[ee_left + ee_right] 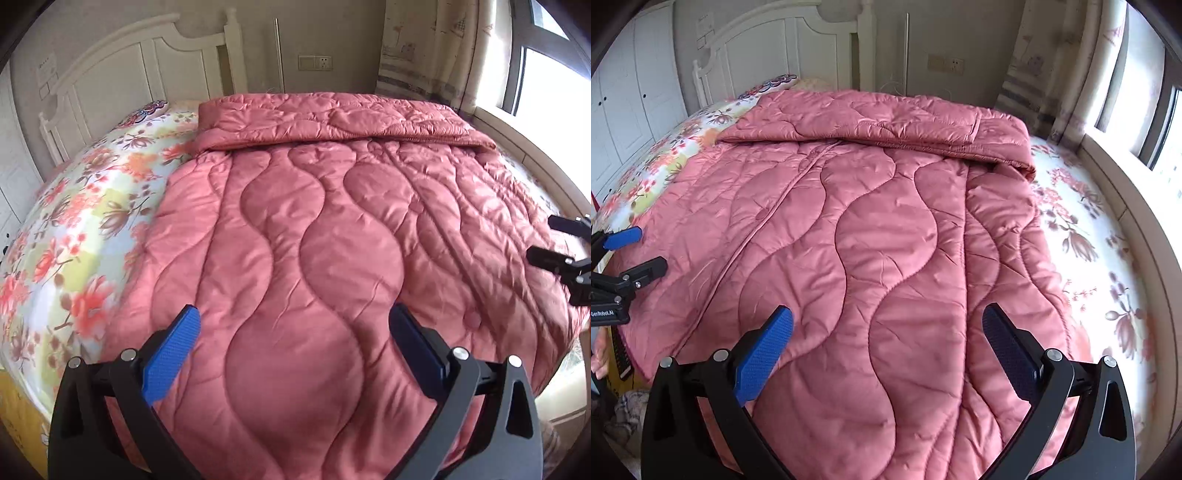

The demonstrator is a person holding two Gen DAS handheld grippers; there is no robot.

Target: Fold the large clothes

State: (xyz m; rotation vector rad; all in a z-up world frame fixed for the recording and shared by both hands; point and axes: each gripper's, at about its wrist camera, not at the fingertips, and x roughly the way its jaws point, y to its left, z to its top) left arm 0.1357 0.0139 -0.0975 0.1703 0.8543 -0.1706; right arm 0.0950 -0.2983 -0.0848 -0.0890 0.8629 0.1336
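Bedroom setting: a bed with a floral-print sheet (85,229) stands against a white panelled headboard (122,70), with a bright window (1145,110) along its right edge. A large pink quilted padded garment (314,240) lies spread across the middle of the bed, its far portion folded back toward the headboard. The left hand-held gripper (295,347) hovers above the garment near the foot edge, blue-padded fingers (173,358) spread wide, gripping nothing. The right hand-held gripper (886,347) is likewise spread and empty, above the same edge. Contact with the fabric cannot be determined. The garment's near edge is cut off below both views.
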